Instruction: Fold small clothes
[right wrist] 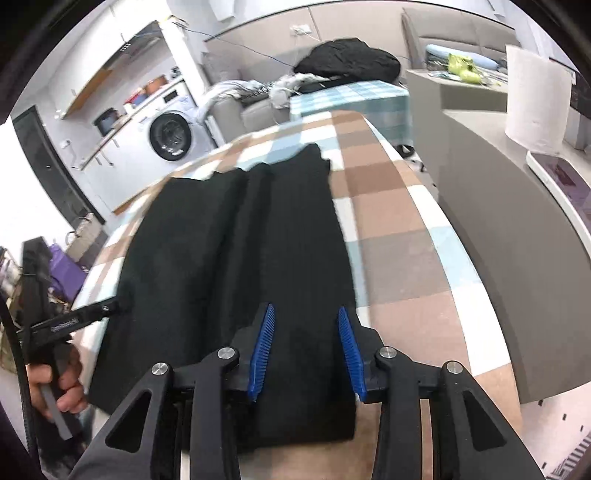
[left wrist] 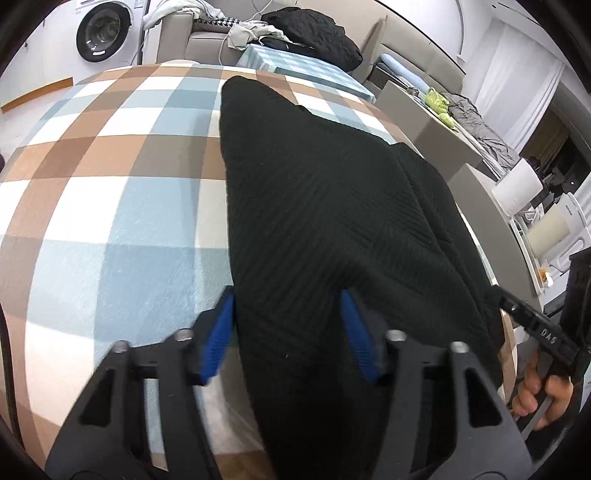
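Observation:
A black ribbed garment (left wrist: 314,192) lies partly folded on the checked tablecloth (left wrist: 110,206), long side running away from me. My left gripper (left wrist: 288,295) hovers over its near left edge, blue pads apart, cloth lying flat between them without being pinched. In the right wrist view the same garment (right wrist: 240,240) shows a lengthwise fold ridge. My right gripper (right wrist: 306,308) stands open over its near right part, pads clear of the fabric. Each view catches the other gripper's black finger (left wrist: 532,321) (right wrist: 74,317) at the garment's side, held by a hand (left wrist: 543,391).
A grey counter (right wrist: 517,240) with a paper towel roll (right wrist: 535,96) runs close along the table's right side. Beyond the far end stand a sofa with a black bundle (left wrist: 314,33) and loose laundry, and a washing machine (left wrist: 103,33). The table edge (right wrist: 476,302) is near.

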